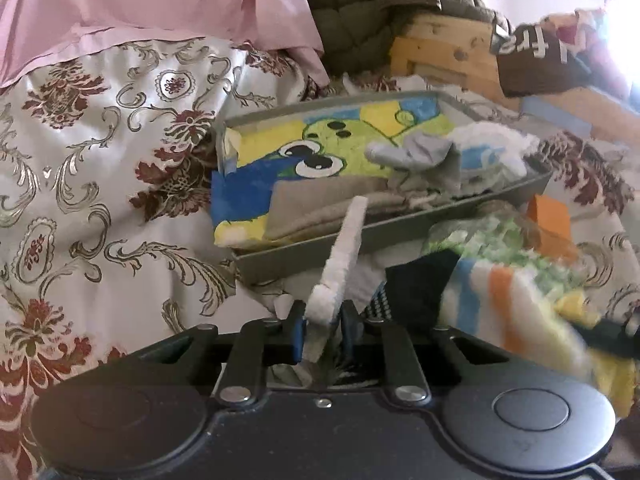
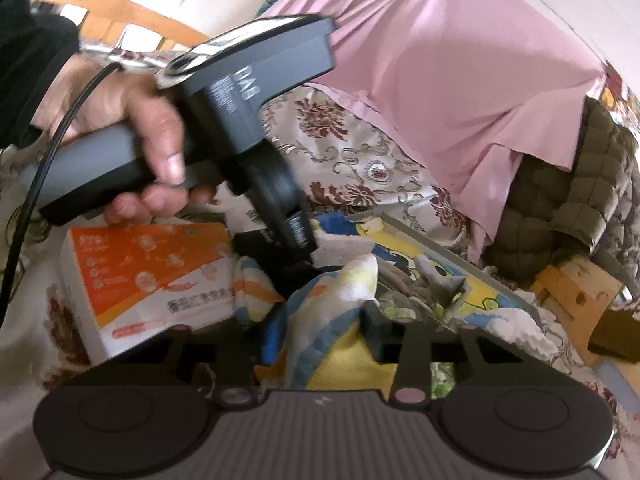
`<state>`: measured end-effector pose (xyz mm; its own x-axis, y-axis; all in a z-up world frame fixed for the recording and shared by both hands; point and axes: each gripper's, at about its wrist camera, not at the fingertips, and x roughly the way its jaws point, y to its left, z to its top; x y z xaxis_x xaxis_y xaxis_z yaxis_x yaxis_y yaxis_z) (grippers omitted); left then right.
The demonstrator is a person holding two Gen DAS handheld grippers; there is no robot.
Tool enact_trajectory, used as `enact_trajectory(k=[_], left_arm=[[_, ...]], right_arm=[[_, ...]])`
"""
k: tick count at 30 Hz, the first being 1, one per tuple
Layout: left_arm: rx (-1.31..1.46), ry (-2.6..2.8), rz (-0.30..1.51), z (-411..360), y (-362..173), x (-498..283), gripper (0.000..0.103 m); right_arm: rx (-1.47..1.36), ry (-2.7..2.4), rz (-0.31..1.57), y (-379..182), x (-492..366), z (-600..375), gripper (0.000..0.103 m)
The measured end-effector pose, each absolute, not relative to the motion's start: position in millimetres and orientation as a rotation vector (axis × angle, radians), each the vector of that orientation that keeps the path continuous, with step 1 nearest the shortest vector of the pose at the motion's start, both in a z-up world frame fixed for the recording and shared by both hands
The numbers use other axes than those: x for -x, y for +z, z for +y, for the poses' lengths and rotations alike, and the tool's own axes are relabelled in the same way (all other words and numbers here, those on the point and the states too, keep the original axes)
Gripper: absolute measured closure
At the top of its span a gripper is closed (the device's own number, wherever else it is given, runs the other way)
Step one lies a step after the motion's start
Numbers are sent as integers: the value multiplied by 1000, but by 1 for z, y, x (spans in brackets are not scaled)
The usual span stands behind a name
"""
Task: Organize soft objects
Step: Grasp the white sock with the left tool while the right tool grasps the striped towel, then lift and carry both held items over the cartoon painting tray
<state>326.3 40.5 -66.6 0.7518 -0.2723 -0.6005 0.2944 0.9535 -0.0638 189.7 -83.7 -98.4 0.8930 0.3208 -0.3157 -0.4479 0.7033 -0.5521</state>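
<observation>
Item one: a white fluffy strip of terry cloth [image 1: 345, 256], long and narrow. I see its near end pinched between the jaws of my left gripper [image 1: 322, 322], which stand nearly closed on it. Its long axis runs up and away from the jaws, leaning slightly right, and its far tip overlaps the near rim of a shallow grey rectangular tray [image 1: 304, 250].

Item two: a striped plush towel in white, blue, orange and yellow [image 2: 340, 312]. A raised fold of it sits between the jaws of my right gripper [image 2: 320, 328], which have drawn in around it; motion blur keeps me from telling whether the pads press it. In the left wrist view the same towel lies heaped just right of the tray.

Tray contents: a folded cartoon-print cloth in yellow, green and blue [image 1: 320, 148], a beige folded cloth [image 1: 320, 208] at the near side, and grey and white small cloths [image 1: 440, 156] at the right end.

Surface: a bed under a cream bedspread with maroon floral and silver scroll pattern [image 1: 100, 140]; a pink satin sheet [image 1: 140, 4] lies at its far side, an olive quilted jacket [image 1: 360, 12] beside it.

Edges: an orange-and-white printed carton [image 2: 148, 280] lies left of the towel, a pale wooden crate [image 1: 440, 52] behind the tray. Open bedspread lies to the tray's left. A person's hand [image 2: 132, 120] holds the left gripper's handle.
</observation>
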Motion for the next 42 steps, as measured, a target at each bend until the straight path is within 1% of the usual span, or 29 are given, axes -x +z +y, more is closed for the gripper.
enact_trajectory(k=[1, 2, 4, 7, 14, 19, 27, 34, 41, 42], left_arm=[[-12, -313, 648, 41, -65, -324, 86], [9, -312, 646, 40, -63, -322, 86], [34, -300, 628, 40, -57, -315, 89], [73, -276, 592, 44, -46, -302, 89], [183, -277, 569, 51, -23, -265, 89], [219, -289, 562, 43, -15, -225, 89], [281, -234, 621, 36, -27, -163, 89], [219, -173, 666, 30, -35, -154, 89], [242, -146, 677, 35, -43, -163, 88], [240, -146, 674, 35, -44, -164, 87]], right_arm=[[680, 433, 203, -99, -188, -82, 73], [693, 433, 205, -99, -186, -81, 75], [697, 425, 209, -97, -182, -82, 82], [669, 394, 221, -89, -179, -87, 85], [557, 296, 242, -65, -167, -112, 85], [484, 228, 258, -49, -155, -133, 85], [396, 140, 256, -30, -143, -160, 85], [381, 208, 311, -34, -145, -161, 84], [312, 220, 410, -47, -163, -163, 79], [296, 227, 424, -48, -165, -164, 74]])
